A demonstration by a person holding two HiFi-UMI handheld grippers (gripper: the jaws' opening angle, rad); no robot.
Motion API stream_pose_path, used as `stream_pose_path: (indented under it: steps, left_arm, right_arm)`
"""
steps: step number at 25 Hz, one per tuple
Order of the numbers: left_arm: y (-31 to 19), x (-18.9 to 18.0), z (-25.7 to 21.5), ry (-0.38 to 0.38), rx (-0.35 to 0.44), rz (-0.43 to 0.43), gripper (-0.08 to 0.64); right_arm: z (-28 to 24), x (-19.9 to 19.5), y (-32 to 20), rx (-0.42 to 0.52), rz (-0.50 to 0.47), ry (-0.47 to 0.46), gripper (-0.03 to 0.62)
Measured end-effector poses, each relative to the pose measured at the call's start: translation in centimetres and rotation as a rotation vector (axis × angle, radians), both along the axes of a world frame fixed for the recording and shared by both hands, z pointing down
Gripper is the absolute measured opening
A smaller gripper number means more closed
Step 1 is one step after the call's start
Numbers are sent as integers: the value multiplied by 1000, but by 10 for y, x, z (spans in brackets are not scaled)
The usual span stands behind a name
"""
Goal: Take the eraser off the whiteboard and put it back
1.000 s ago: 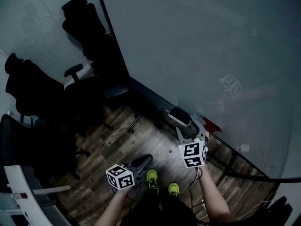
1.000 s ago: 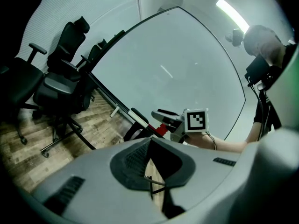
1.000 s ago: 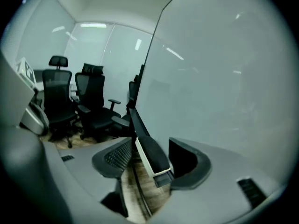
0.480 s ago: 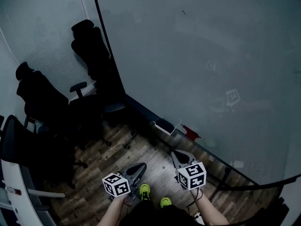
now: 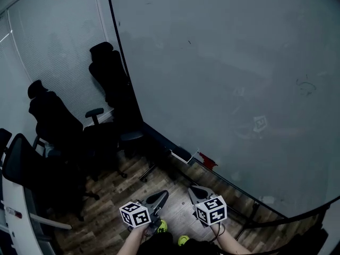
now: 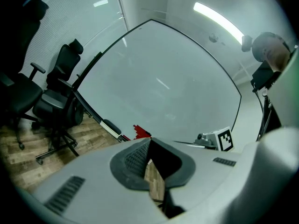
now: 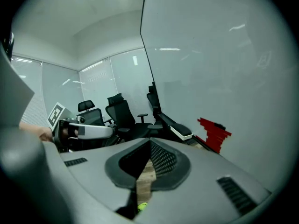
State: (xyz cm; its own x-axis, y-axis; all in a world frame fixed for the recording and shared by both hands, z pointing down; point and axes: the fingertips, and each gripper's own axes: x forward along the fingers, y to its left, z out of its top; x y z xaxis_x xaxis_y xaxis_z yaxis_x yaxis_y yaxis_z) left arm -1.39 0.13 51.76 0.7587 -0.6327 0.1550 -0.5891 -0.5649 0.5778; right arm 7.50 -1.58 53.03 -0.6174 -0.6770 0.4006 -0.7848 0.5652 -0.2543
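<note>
The eraser [image 5: 181, 154] is a flat black block with a white edge. It lies on the ledge at the lower left of the big whiteboard [image 5: 223, 73], next to a red jagged patch [image 5: 207, 161]. It also shows in the left gripper view as the eraser [image 6: 111, 126] and in the right gripper view as the eraser [image 7: 181, 131]. My right gripper [image 5: 191, 189] hangs below it and well apart, shut on nothing. My left gripper [image 5: 162, 194] is beside it, shut and empty. Both sets of jaws meet at the tips: left gripper [image 6: 149, 141], right gripper [image 7: 150, 143].
Black office chairs [image 5: 56, 126] stand left of the board, one [image 5: 114, 84] close to its frame. A frosted glass wall [image 5: 53, 47] runs behind them. The board's stand leg [image 5: 254, 212] reaches onto the wood floor [image 5: 114, 195]. Yellow-green shoes [image 5: 183, 240] show below the grippers.
The right gripper, open at the eraser a second ago, has drawn back and shut empty. The eraser stays on the ledge. The head view has tilted up and both grippers sit lower in it.
</note>
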Motion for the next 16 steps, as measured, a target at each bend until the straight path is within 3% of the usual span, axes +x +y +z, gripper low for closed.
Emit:
stream_pose_path:
  steps: [16]
  left_arm:
    - [-6,3,-18,-6,19,-10,8]
  right_arm:
    - [-8,-14,-9,7,-54,13,12]
